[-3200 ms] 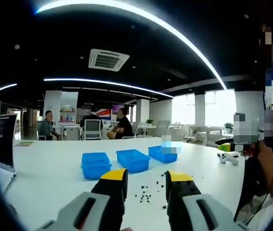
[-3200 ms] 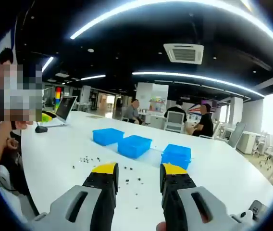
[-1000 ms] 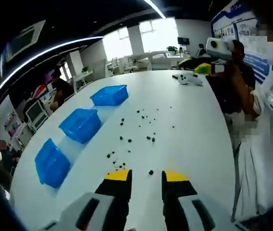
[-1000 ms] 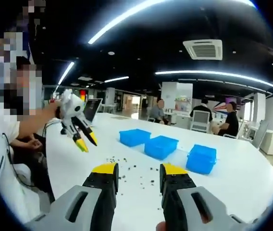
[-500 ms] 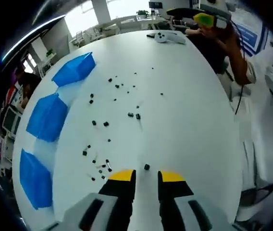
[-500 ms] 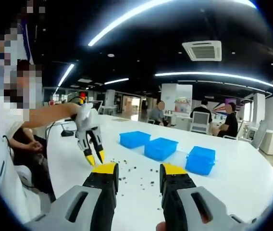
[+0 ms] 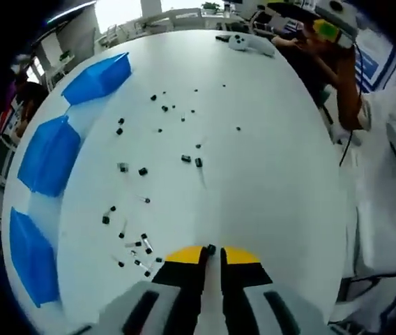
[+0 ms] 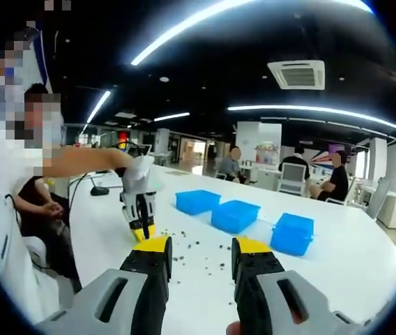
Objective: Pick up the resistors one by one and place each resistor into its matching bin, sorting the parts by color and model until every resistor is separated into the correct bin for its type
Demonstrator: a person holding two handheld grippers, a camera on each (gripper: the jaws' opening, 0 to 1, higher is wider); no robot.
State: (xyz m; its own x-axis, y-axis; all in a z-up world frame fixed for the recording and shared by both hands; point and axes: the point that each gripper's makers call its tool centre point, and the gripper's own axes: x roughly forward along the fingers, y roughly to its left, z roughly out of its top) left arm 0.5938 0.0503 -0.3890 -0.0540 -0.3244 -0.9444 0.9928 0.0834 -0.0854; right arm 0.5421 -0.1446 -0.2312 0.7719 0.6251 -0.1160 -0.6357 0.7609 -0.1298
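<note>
**Resistor pinched at left jaw tips**

Resistor [image 7: 211,249] sits between your left gripper [image 7: 210,257] tips, jaws nearly closed on it, low over the white table [image 7: 275,181]. Your right gripper [image 8: 201,252] hangs with jaws apart, empty. Three blue bins [image 8: 234,215] stand beyond the scattered resistors [image 7: 156,139].

The left gripper view is looking steeply down from close above the white round-edged table [image 7: 275,174], its three blue plastic bins [image 7: 48,153] lying along the left. The right gripper view is facing level across that table [image 8: 337,269] from farther back, sharing the bins [image 8: 235,215] and the scattered small black resistors [image 8: 205,255].
</note>
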